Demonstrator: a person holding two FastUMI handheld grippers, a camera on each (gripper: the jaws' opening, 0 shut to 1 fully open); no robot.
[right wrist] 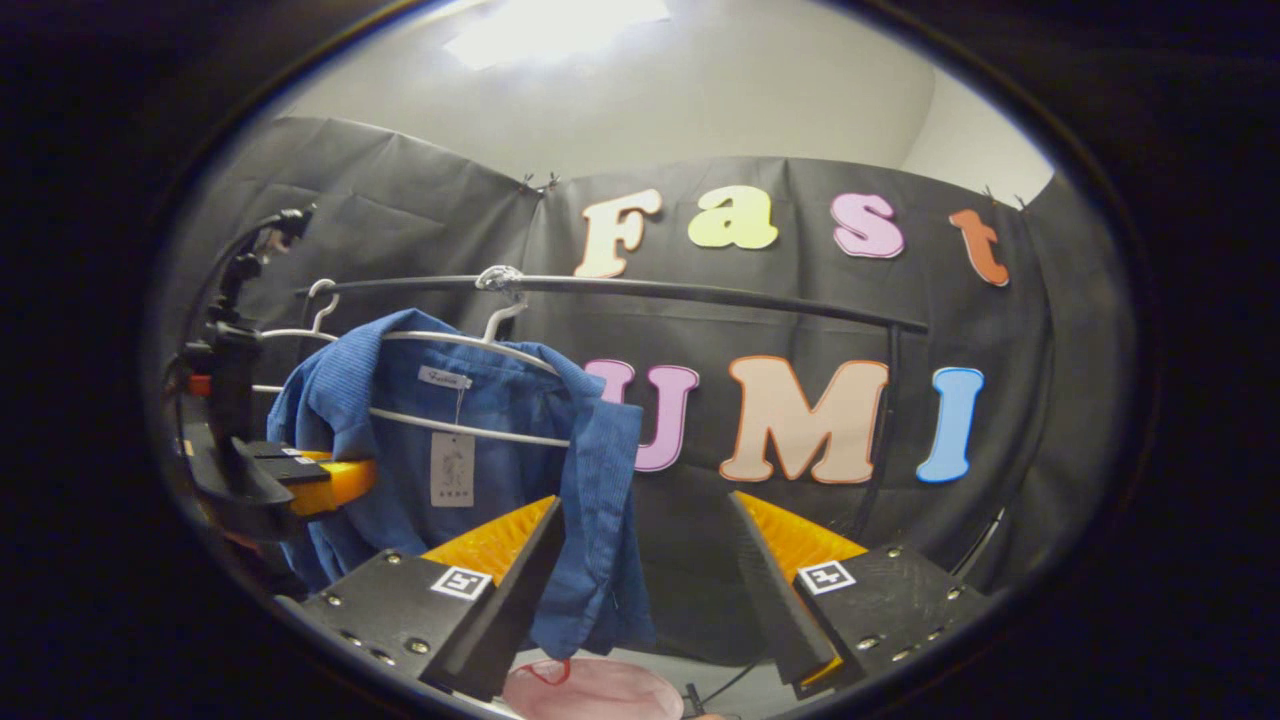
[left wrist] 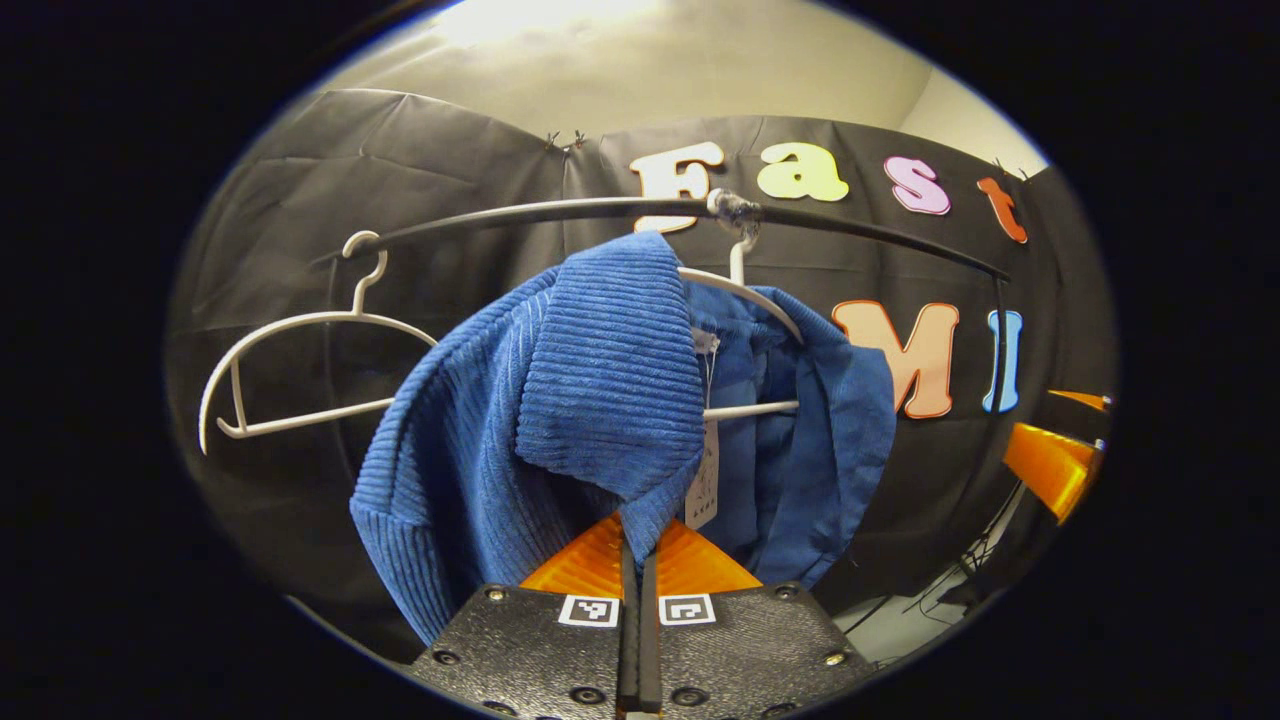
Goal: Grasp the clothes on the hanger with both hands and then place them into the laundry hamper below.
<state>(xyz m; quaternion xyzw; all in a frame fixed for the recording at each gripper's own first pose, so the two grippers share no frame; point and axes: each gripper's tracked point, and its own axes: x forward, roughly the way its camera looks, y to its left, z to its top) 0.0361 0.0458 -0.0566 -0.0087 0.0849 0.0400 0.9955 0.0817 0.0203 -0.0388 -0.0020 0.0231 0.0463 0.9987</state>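
Note:
A blue corduroy garment (left wrist: 600,400) hangs on a white hanger (left wrist: 745,295) from a black rail (left wrist: 540,212). My left gripper (left wrist: 637,545) is shut, its fingers pinching a fold of the garment's lower edge. In the right gripper view the same garment (right wrist: 480,420) hangs at the left, with the left gripper (right wrist: 310,482) holding its left side. My right gripper (right wrist: 645,570) stands open; the garment's right edge drapes just inside its left finger (right wrist: 510,580), and the right finger touches nothing. Below, a pink hamper rim (right wrist: 590,692) peeks in.
An empty white hanger (left wrist: 300,370) hangs on the rail to the left of the garment. The right gripper's orange body (left wrist: 1050,460) appears at the far right in the left gripper view. Cables (left wrist: 960,570) run along the floor beneath the rail's right post.

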